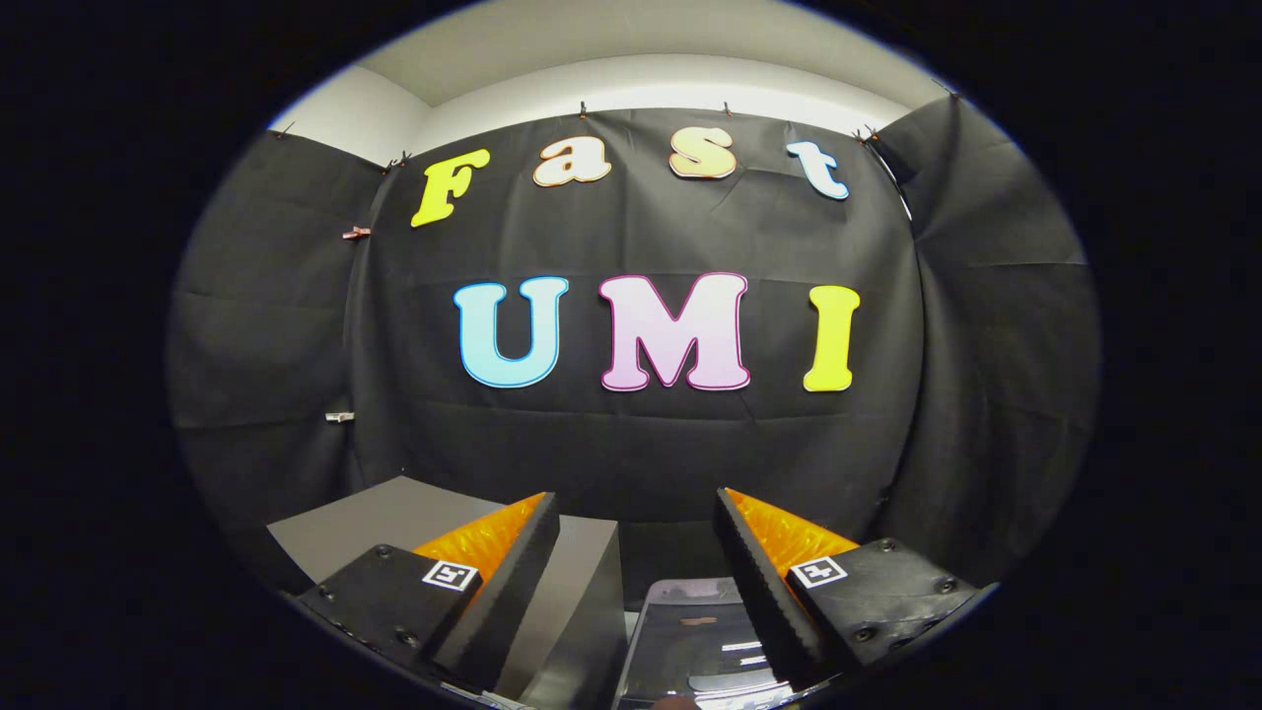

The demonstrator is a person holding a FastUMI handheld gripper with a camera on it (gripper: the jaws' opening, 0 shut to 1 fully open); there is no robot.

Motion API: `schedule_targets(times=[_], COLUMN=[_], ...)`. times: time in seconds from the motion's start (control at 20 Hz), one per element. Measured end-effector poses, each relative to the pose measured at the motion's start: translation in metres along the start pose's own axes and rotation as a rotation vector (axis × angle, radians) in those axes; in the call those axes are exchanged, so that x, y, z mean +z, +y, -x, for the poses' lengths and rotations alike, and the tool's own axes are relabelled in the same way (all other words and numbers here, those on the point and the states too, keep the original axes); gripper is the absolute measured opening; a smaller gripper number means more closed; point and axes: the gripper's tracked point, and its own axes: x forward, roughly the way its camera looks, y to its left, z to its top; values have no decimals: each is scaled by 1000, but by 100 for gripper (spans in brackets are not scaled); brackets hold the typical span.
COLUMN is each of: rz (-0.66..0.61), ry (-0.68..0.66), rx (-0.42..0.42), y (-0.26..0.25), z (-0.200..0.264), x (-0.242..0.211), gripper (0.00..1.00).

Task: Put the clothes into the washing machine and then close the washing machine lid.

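Note:
My gripper is held level and open, its two fingers wide apart with nothing between them. Low down between the fingers, close to the right one, shows a dark glossy panel with a pale rim, which looks like the washing machine's raised lid or top. No clothes appear between the fingers or ahead of them.
A grey box-like block stands under and beyond the left finger, its side face dropping away beside the glossy panel. The booth's black cloth wall hangs straight ahead and wraps round on both sides.

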Motion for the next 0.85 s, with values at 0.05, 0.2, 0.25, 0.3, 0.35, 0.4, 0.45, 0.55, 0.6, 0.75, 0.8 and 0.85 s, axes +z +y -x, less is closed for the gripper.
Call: schedule_targets(times=[0.05, 0.2, 0.25, 0.3, 0.35, 0.4, 0.45, 0.55, 0.6, 0.75, 0.8, 0.85], rz=[-3, -12, -16, -19, -18, -19, -19, -17, -14, -10, -15, -23], ry=[8, 20, 22, 28, 35, 42, 45, 45, 51, 63, 59, 58], rx=[-2, -14, -15, -15, -19, -20, -21, -22, -17, -2, -2, 0], y=[-3, -9, -9, -10, -11, -13, -14, -15, -13, -8, -8, -8], z=[0, 1, 2, 1, 2, 1, 2, 1, 1, 1, 2, 3], x=[-3, -6, -6, -9, -11, -13, -13, -14, -16, -20, -18, -18], gripper=[99, 99, 99, 99, 99, 99, 99, 99, 99, 98, 98, 98])
